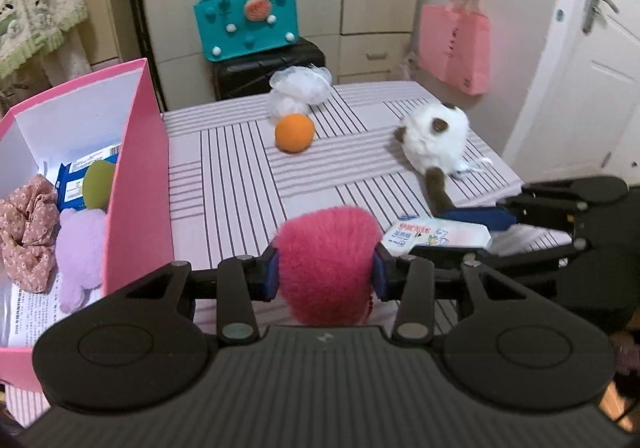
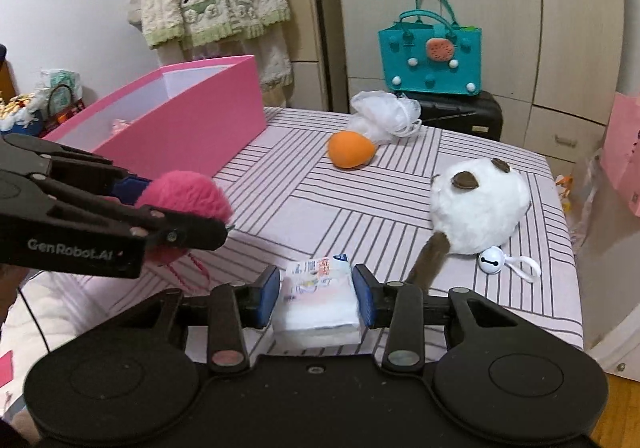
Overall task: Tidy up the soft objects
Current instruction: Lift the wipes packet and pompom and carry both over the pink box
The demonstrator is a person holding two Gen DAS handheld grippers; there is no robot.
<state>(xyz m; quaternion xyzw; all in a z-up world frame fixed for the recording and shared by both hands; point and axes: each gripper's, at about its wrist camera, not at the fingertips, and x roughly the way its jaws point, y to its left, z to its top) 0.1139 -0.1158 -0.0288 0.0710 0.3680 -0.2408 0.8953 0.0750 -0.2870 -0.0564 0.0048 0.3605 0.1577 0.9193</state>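
My left gripper (image 1: pixel 326 272) is clamped on the pink pompom (image 1: pixel 328 268), which is light and squashes, so I grip its middle. My right gripper (image 2: pixel 318 294) pinches the tissue pack (image 2: pixel 318 300) across its sides; its wrap looks slippery. Farther off on the table (image 2: pixel 360 215) lie the plush (image 2: pixel 480 207) and orange ball (image 2: pixel 350 149); the box (image 1: pixel 140 175) waits left.

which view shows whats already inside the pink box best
The left wrist view. It looks down into the pink box, showing a floral scrunchie, a lilac fluffy item, a green item and blue packets. The right wrist view shows mostly the box's outer wall and white lining, with only a pale scrap visible inside.
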